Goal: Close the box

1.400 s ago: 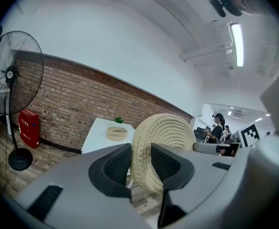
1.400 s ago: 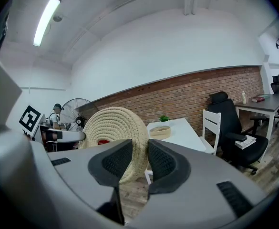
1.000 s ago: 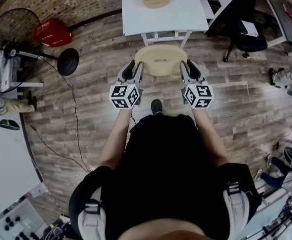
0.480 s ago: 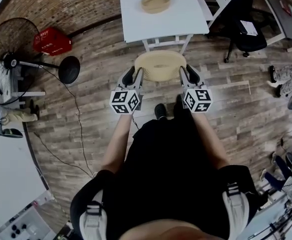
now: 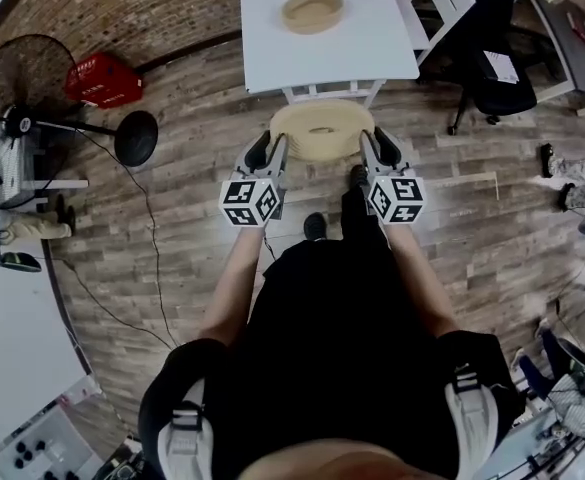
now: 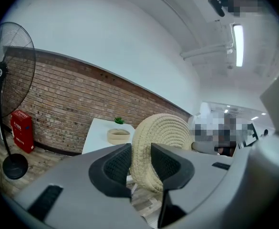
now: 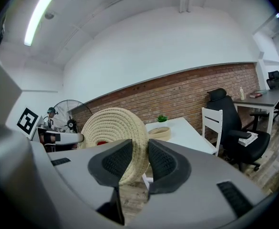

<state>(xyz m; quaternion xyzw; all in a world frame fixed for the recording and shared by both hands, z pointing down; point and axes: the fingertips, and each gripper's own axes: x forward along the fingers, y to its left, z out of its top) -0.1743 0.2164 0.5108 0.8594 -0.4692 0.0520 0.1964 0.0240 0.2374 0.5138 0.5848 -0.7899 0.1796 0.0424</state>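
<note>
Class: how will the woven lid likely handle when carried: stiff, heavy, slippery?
The lid is probably stiff: gripped only at two edges, it shows no sag. Coiled rope suggests it is light. Its rough weave should resist slipping.

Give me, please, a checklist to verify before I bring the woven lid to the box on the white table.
1. Left gripper clamped on the rim of the woven lid: ok.
2. Right gripper clamped on the opposite rim: ok.
3. Box standing open on the white table: ok.
4. Lid above the box: not ok; it hangs over the floor, short of the table.
5. Table surface between its near edge and the box bare: ok.
6. Lid size matches the box: cannot tell.
</note>
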